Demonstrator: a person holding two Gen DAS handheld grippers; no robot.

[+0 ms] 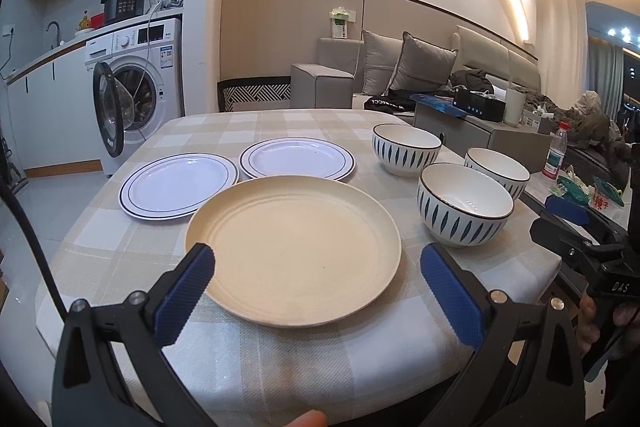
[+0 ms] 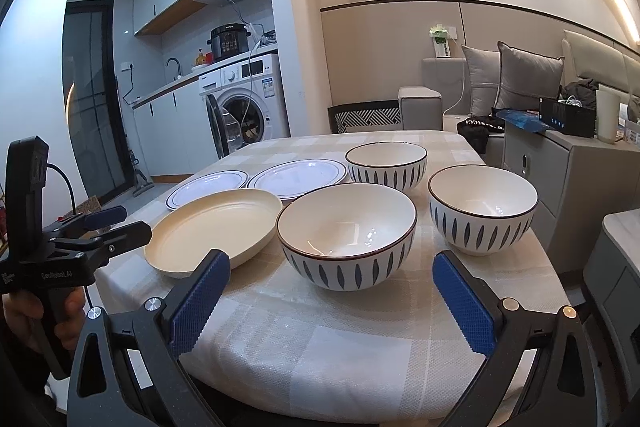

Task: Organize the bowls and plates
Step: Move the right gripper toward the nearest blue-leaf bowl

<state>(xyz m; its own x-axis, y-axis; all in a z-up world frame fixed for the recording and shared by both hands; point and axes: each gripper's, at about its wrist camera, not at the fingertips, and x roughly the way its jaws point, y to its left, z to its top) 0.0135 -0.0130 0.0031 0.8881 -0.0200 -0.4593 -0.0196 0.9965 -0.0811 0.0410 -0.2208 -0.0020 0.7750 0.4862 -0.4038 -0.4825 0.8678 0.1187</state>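
plates [image 1: 292,254], bowls [image 2: 346,235], checked tablecloth [image 2: 320,347]

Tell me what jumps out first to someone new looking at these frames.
The big cream plate sits nearest on the checked tablecloth, right ahead of the open left gripper. Two dark-rimmed white plates lie behind it, and three leaf-patterned bowls cluster before the open right gripper.

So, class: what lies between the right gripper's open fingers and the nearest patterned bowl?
Only bare checked tablecloth. In the right wrist view, the right gripper sits open just short of the nearest bowl, with nothing between.
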